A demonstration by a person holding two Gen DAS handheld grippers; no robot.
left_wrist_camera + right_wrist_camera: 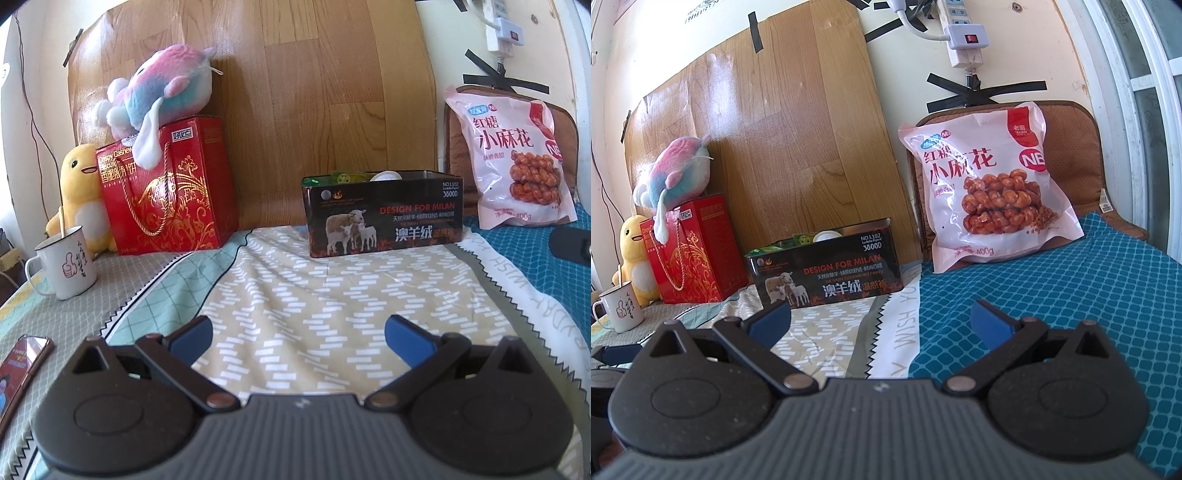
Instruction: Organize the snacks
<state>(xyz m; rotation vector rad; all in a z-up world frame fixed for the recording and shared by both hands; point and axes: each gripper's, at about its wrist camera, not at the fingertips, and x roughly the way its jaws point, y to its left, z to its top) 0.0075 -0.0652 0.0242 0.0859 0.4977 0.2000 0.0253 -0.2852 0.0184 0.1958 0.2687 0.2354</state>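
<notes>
A black tin box [384, 214] printed with sheep stands open at the back of the patterned cloth, with small snack packets [347, 178] showing over its rim. It also shows in the right wrist view [827, 269]. A pink bag of fried twists [517, 162] leans against a brown cushion at the right; it also shows in the right wrist view [990, 184]. My left gripper [299, 332] is open and empty, low over the cloth in front of the box. My right gripper [881, 317] is open and empty, in front of the box and bag.
A red gift box [170, 192] with a pastel plush [162, 88] on top stands at the back left, beside a yellow duck plush [81, 192] and a white mug [66, 262]. A phone [18, 369] lies at the near left. A wood board [314, 92] backs the scene.
</notes>
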